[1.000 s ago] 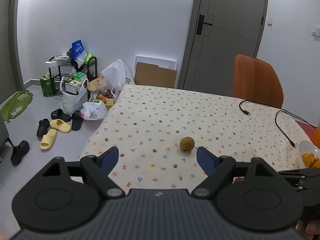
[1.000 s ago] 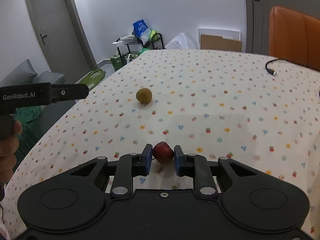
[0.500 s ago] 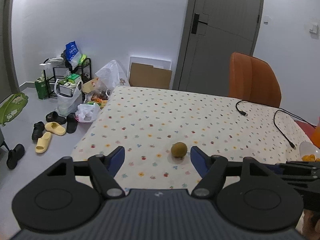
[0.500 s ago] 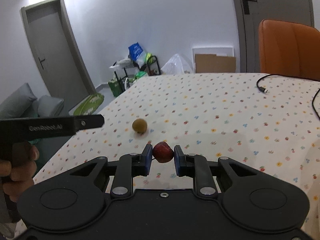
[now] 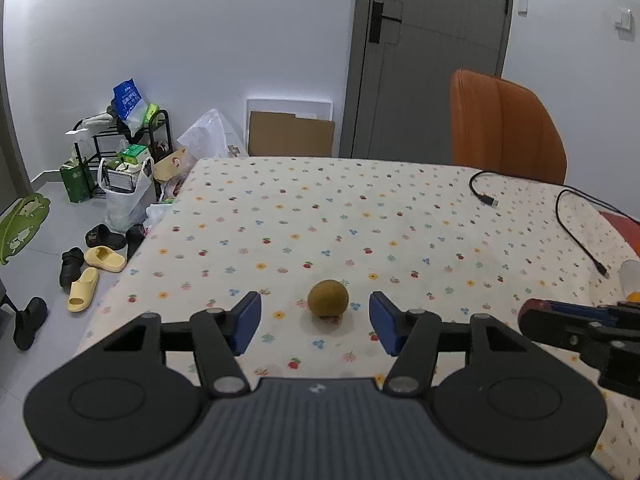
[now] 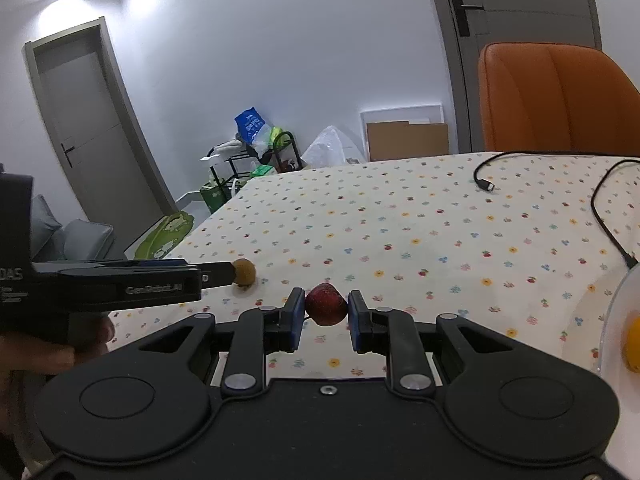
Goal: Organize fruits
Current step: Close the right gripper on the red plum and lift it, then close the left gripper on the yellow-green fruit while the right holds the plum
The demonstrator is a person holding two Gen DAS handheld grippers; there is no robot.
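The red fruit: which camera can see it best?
The right wrist view. There the red fruit sits front and centre, clamped between the right gripper's blue pads. The left wrist view does not show it clearly; only the right gripper's side pokes in at the right edge.

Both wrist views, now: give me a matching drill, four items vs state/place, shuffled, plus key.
Items:
1. red fruit
2. brown fruit
3. left gripper
4. orange fruit

States:
A. open, fingers either side of a fruit
B. in the clear bowl at right
C. clamped between the right gripper pads
D. resting on the tablecloth

Pairs: 1-C, 2-D, 3-A, 4-B
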